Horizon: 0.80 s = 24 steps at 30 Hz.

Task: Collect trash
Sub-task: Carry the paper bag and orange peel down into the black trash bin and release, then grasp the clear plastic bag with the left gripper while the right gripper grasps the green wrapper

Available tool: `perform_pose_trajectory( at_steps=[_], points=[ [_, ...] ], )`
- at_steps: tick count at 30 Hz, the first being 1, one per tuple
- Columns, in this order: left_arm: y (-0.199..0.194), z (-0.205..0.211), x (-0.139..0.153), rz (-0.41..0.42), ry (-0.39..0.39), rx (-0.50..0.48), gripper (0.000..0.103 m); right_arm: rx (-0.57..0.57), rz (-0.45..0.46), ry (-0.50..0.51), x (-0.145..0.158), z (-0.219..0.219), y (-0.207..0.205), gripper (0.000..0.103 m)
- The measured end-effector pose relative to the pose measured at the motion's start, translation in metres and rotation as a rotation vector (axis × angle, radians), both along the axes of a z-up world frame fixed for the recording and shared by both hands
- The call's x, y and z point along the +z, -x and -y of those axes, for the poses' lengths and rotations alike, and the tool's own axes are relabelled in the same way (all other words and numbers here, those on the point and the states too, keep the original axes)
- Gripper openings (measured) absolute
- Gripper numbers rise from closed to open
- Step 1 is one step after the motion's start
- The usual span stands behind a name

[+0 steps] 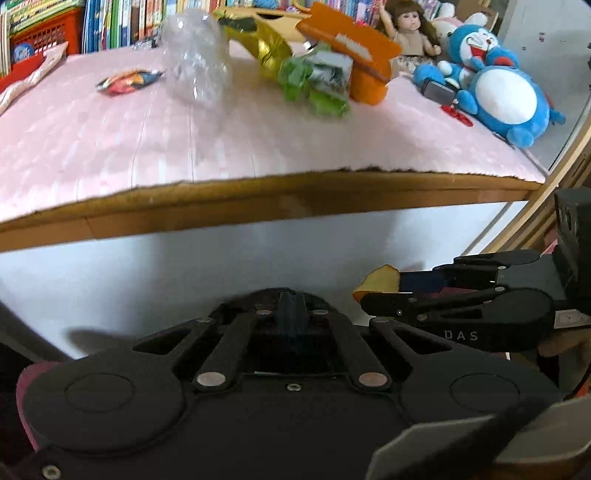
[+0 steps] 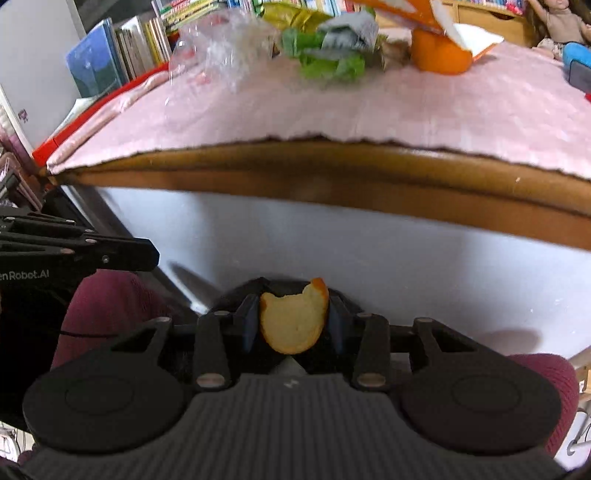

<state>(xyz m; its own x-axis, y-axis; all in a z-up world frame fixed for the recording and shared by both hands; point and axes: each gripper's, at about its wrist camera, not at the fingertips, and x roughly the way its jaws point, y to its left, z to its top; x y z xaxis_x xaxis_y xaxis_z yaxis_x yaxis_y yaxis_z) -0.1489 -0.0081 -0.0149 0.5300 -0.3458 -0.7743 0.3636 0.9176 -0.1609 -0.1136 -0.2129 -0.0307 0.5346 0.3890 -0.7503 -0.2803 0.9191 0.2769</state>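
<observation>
My right gripper [image 2: 293, 319] is shut on a piece of orange peel [image 2: 293, 321], held below the table's front edge; the same orange peel [image 1: 378, 282] shows at its tips in the left wrist view. My left gripper [image 1: 291, 312] is shut with nothing between its fingers, low in front of the table. On the pink mat [image 1: 147, 140] lie a candy wrapper [image 1: 127, 81], a crumpled clear plastic bag [image 1: 195, 59], a gold foil wrapper [image 1: 267, 46], green and grey packaging [image 1: 317, 79] and an orange carton [image 1: 354, 51].
A wooden table edge [image 1: 258, 206] runs across above a white panel [image 1: 184, 266]. Books [image 1: 118, 22] line the back. A doll [image 1: 408, 29] and a blue plush toy [image 1: 502, 92] sit at the right. Dark red sleeves [image 2: 107, 306] show beside the grippers.
</observation>
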Motion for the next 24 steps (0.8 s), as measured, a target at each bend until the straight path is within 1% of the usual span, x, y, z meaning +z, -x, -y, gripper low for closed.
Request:
perform_pose_trajectory(
  at_steps=[2, 4, 5, 8, 9, 13, 14, 15, 17, 19, 21, 24],
  points=[
    [-0.002, 0.000, -0.002, -0.003, -0.008, 0.008, 0.000, 0.008, -0.008, -0.003, -0.001, -0.002, 0.001, 0.049],
    [-0.005, -0.001, -0.002, -0.008, -0.015, 0.013, 0.000, 0.016, -0.015, -0.007, -0.001, -0.004, -0.002, 0.055],
    [-0.006, -0.001, -0.003, -0.009, -0.018, 0.016, 0.001, 0.019, -0.018, -0.009, 0.000, -0.005, -0.003, 0.055],
    [-0.008, 0.000, -0.006, -0.017, -0.024, 0.018, 0.002, 0.026, -0.026, -0.009, -0.002, -0.007, -0.004, 0.063],
    [-0.009, 0.000, -0.007, -0.019, -0.024, 0.019, 0.003, 0.027, -0.029, -0.009, -0.002, -0.008, -0.005, 0.068],
    [-0.009, 0.002, -0.008, -0.004, -0.043, 0.032, 0.012, 0.036, -0.033, -0.010, -0.002, -0.008, -0.005, 0.073],
    [-0.010, 0.002, -0.008, 0.002, -0.049, 0.033, 0.018, 0.037, -0.031, -0.008, -0.002, -0.009, -0.005, 0.074],
    [-0.010, 0.002, -0.008, 0.008, -0.052, 0.037, 0.027, 0.040, -0.030, -0.007, -0.002, -0.010, -0.005, 0.075],
    [-0.011, 0.000, -0.007, 0.018, -0.051, 0.046, 0.036, 0.041, -0.027, -0.006, -0.001, -0.010, -0.005, 0.077],
    [-0.012, -0.002, -0.006, 0.029, -0.051, 0.054, 0.038, 0.041, -0.022, -0.003, 0.000, -0.011, -0.006, 0.078],
    [-0.013, -0.003, -0.004, 0.038, -0.052, 0.066, 0.044, 0.039, -0.015, -0.004, 0.002, -0.010, -0.006, 0.079],
    [-0.014, -0.006, -0.001, 0.054, -0.047, 0.086, 0.047, 0.029, 0.007, -0.002, 0.005, -0.009, -0.007, 0.080]
  ],
)
